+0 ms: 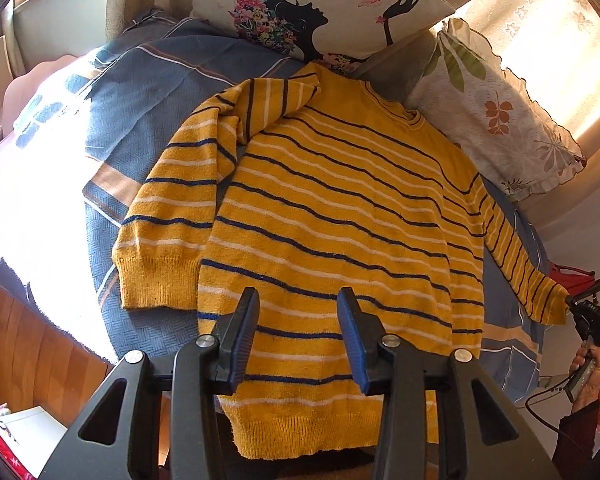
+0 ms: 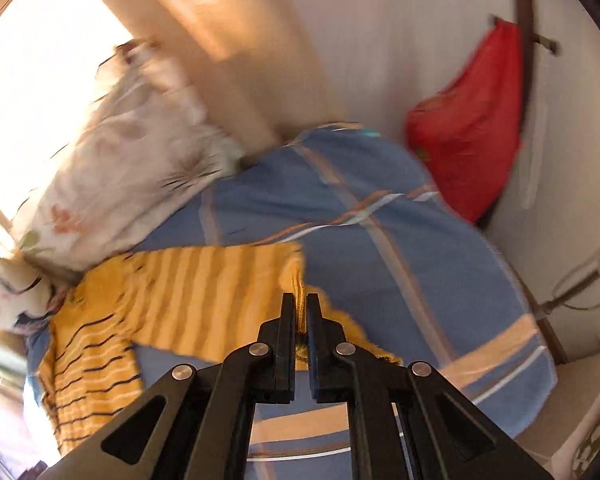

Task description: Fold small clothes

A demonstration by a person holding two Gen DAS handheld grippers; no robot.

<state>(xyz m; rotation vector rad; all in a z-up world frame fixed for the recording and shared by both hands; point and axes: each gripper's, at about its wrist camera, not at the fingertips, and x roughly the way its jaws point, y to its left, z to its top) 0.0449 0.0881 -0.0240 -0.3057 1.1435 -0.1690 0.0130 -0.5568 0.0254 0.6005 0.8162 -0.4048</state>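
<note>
A yellow sweater (image 1: pixel 340 216) with dark blue and white stripes lies flat on a blue bedspread (image 1: pixel 148 92). Its left sleeve (image 1: pixel 172 216) is folded down beside the body. Its right sleeve (image 1: pixel 524 264) stretches out to the right. My left gripper (image 1: pixel 298 300) is open and empty, hovering over the sweater's lower hem. My right gripper (image 2: pixel 300 300) is shut on the cuff of the right sleeve (image 2: pixel 204 284) and holds it out over the bedspread (image 2: pixel 380 208). It also shows at the right edge of the left wrist view (image 1: pixel 580 312).
Two patterned pillows (image 1: pixel 312 4) (image 1: pixel 496 116) lean at the head of the bed. A red bag (image 2: pixel 468 136) hangs on the wall at the right. Wooden floor (image 1: pixel 32 352) lies below the bed's left edge. Bright sun falls on the bedspread's left side.
</note>
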